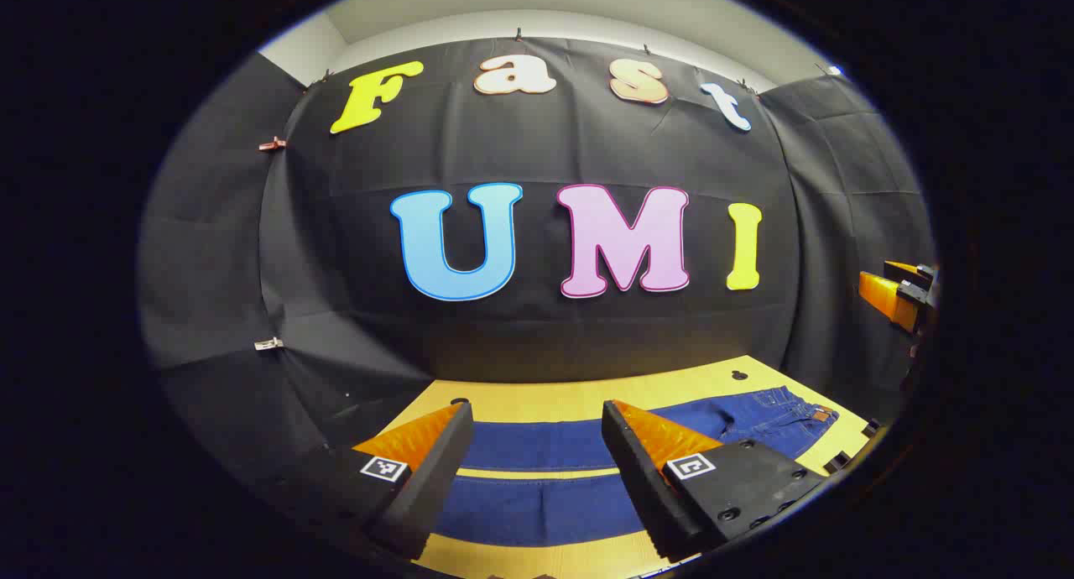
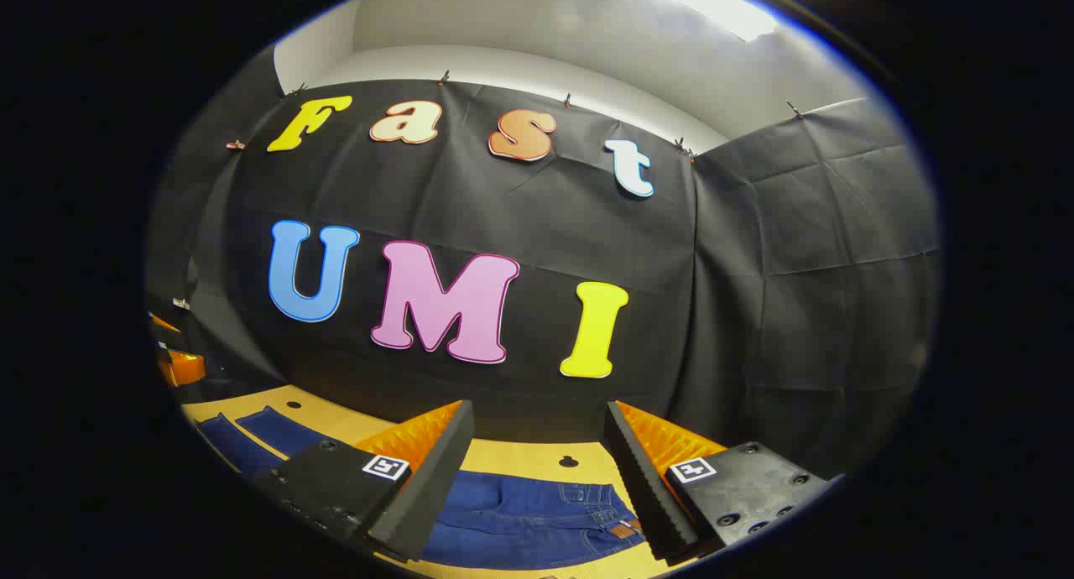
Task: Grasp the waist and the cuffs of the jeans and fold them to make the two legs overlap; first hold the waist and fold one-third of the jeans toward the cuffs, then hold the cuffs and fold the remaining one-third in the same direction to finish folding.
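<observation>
Below and ahead of both sets of tongs, the jeans (image 1: 545, 445) lie flat on the yellow desk (image 1: 537, 394), unfolded, the two legs side by side with a strip of desk showing between them. The left tongs (image 1: 537, 461) hover released above the legs, holding nothing; the right tongs (image 2: 537, 470) hover released over the waist end, also empty. In the left gripper view the right tongs appear far off to the right.

The long axis of the jeans runs crosswise to both tongs: the waist (image 2: 604, 512), with its belt loops and leather patch, lies to the right of the left tongs and directly under the right tongs, while the cuffs lie off to the left, hidden past the left finger (image 1: 419, 470).

The step in hand looks like the first one, bringing one leg over the other. It should go best if the right tongs pinch the waistband at its near edge and the left tongs pinch the cuff of the same leg, then lift together, keeping the denim taut so the legs align.
</observation>
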`<move>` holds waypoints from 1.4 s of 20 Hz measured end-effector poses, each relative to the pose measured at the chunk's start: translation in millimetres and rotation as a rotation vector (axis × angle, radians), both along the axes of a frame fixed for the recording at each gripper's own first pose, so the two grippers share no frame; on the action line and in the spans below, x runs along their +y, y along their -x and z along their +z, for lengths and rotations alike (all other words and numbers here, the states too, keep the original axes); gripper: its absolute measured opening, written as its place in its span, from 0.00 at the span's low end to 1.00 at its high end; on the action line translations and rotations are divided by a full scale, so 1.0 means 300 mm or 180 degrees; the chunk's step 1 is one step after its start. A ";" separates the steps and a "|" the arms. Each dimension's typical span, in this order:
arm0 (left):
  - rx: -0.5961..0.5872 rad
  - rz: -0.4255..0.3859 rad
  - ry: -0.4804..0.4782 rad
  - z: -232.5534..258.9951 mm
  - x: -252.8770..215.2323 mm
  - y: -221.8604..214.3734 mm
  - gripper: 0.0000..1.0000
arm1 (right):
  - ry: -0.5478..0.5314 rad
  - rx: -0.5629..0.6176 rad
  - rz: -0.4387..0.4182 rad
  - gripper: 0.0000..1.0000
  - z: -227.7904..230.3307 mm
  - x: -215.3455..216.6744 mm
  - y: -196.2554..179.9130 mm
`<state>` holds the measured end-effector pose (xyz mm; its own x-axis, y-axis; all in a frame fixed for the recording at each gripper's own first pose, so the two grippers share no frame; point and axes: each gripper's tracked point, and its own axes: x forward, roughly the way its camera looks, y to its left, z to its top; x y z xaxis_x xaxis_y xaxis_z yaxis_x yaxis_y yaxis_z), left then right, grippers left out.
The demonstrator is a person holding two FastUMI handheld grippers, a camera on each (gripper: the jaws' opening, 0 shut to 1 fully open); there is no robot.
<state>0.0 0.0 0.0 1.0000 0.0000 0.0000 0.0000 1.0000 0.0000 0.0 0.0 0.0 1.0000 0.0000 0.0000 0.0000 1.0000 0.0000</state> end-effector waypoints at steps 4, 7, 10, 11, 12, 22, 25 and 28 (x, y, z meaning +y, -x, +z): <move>0.0083 0.0046 -0.0021 -0.031 0.012 -0.014 0.96 | 0.0009 0.0032 -0.0007 0.96 -0.021 -0.013 0.000; 0.0167 0.0096 -0.0034 -0.062 0.027 -0.021 0.96 | 0.0396 -0.0005 0.0012 0.96 -0.037 -0.045 -0.011; 0.0186 0.0126 -0.0074 -0.078 0.038 -0.020 0.96 | 0.0555 -0.0023 0.0068 0.96 -0.048 -0.063 -0.017; 0.0190 0.0125 -0.0077 -0.076 0.038 -0.024 0.96 | 0.0515 0.0005 0.0074 0.96 -0.056 -0.070 -0.017; 0.0193 0.0124 -0.0075 -0.080 0.036 -0.028 0.96 | 0.0466 0.0042 0.0067 0.96 -0.070 -0.074 -0.016; 0.0207 0.0057 -0.0266 -0.098 0.046 -0.110 0.98 | 0.0419 0.0198 0.0188 0.94 -0.148 -0.055 -0.063; 0.0389 0.0023 -0.0490 -0.204 0.126 -0.126 0.98 | 0.0876 0.0289 0.0460 0.96 -0.225 -0.079 -0.115; 0.0691 0.0059 -0.1010 -0.353 0.270 -0.138 0.98 | 0.1368 0.0402 0.0635 0.96 -0.324 -0.152 -0.172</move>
